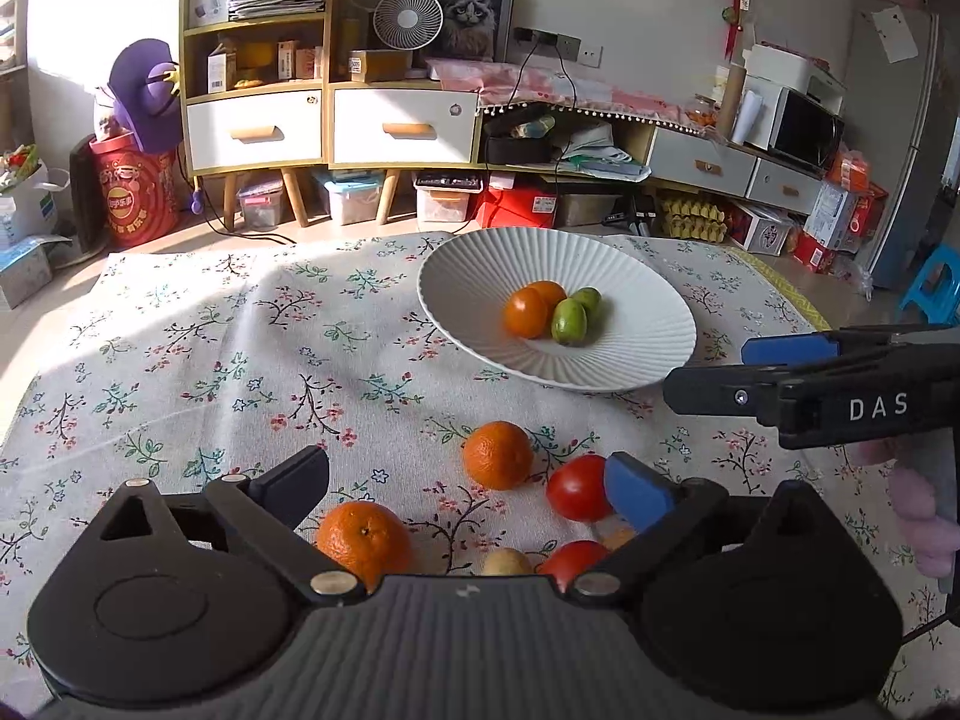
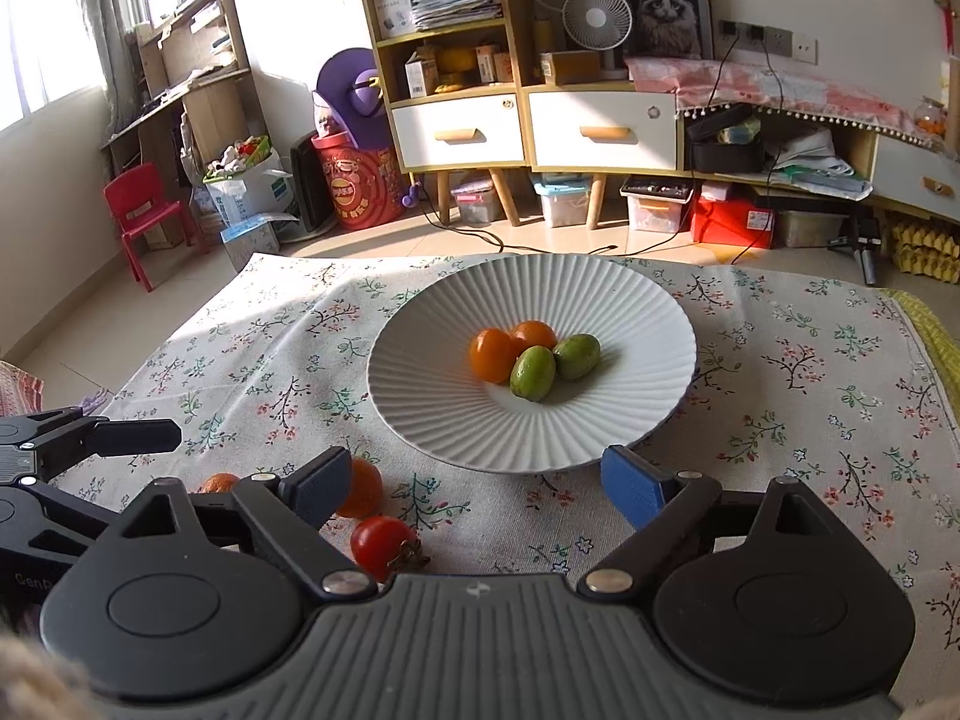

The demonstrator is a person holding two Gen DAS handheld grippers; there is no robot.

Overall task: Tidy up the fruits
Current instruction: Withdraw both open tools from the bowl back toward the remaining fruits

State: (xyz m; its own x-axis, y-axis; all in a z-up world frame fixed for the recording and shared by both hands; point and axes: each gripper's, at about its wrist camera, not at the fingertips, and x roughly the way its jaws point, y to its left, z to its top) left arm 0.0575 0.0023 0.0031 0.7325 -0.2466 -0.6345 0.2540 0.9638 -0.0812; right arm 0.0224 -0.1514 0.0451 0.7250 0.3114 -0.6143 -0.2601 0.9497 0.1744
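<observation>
A sunlit living room with a yellow-framed shelf unit and white drawers lies behind a table spread with a pale cloth printed with small flowers. On that cloth sits a wide white ribbed ceramic plate, and in its hollow four small fruits are gathered: two smooth orange ones touching each other and two oval green ones just beside them. That much of the sorting looks done.

The rest is still on the cloth, on the near side of the plate. The left wrist view shows a dimpled orange mandarin near the plate, a second, larger mandarin close under the camera, a glossy red tomato partly behind the blue finger pad, another red tomato half hidden by the gripper body, and a small pale yellowish fruit between them; what kind it is I cannot tell, since only its top shows. So I judge the task roughly halfway, with about five pieces left to carry over.

The left gripper hangs over this loose group with its fingers spread wide and nothing between them. The right gripper is likewise spread and empty, poised at the near rim of the plate, with a stemmed red tomato just below its left finger.
</observation>
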